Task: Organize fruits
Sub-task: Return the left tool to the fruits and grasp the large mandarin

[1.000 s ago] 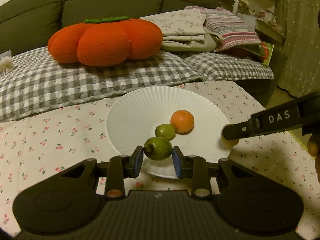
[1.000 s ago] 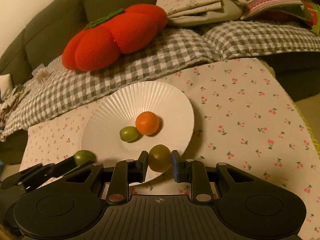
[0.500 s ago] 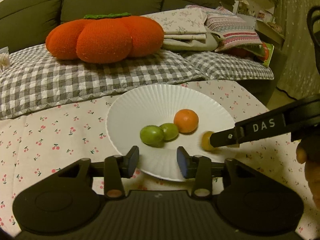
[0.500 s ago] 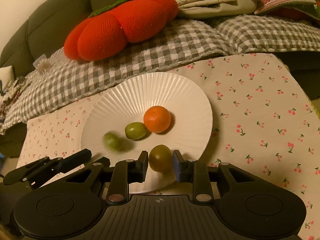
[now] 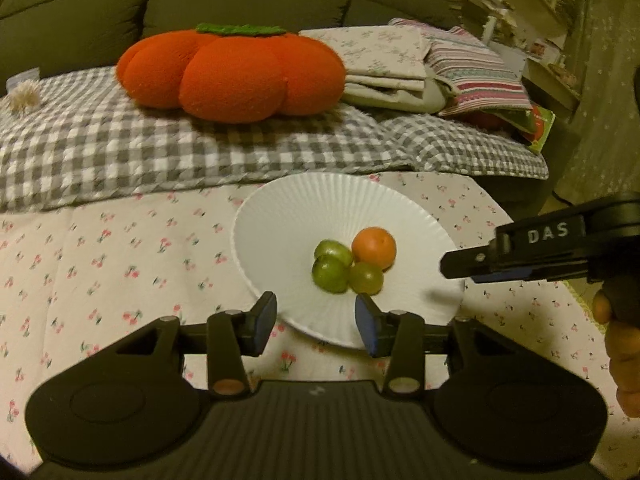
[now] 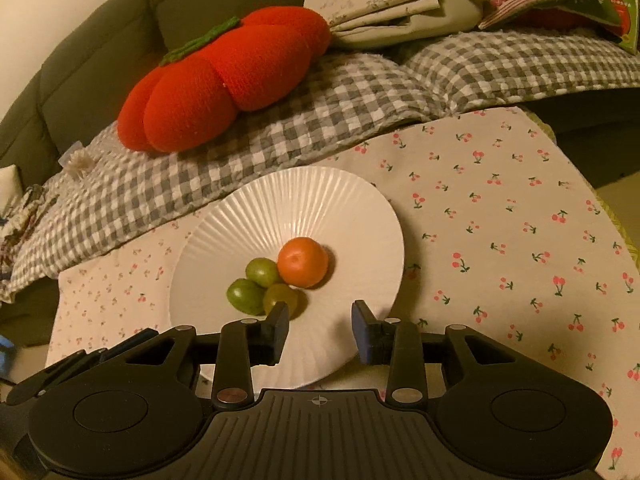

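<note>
A white ribbed plate [image 5: 288, 224] [image 6: 340, 204] lies on the cherry-print cloth. On it an orange fruit [image 5: 374, 248] [image 6: 303, 261] and three green fruits touch in a cluster: one at the back [image 5: 333, 251] [image 6: 262, 272], one front left [image 5: 329, 274] [image 6: 245, 296], one yellowish at the front right [image 5: 365, 278] [image 6: 281, 296]. My left gripper [image 5: 316, 322] is open and empty at the plate's near rim. My right gripper [image 6: 319, 332] is open and empty over the near rim; it also shows in the left wrist view [image 5: 460, 270] at the plate's right side.
A grey checked blanket [image 5: 120, 152] on a dark sofa lies behind the table, with an orange pumpkin cushion [image 5: 232, 72] [image 6: 224, 84] and folded cloths [image 5: 392, 64] on it. The table's right edge [image 6: 592, 184] drops off toward the floor.
Both grippers opened and drew back. The left let its green fruit go on the plate first; the right then let go the yellowish one. Both fruits now rest against the cluster.
</note>
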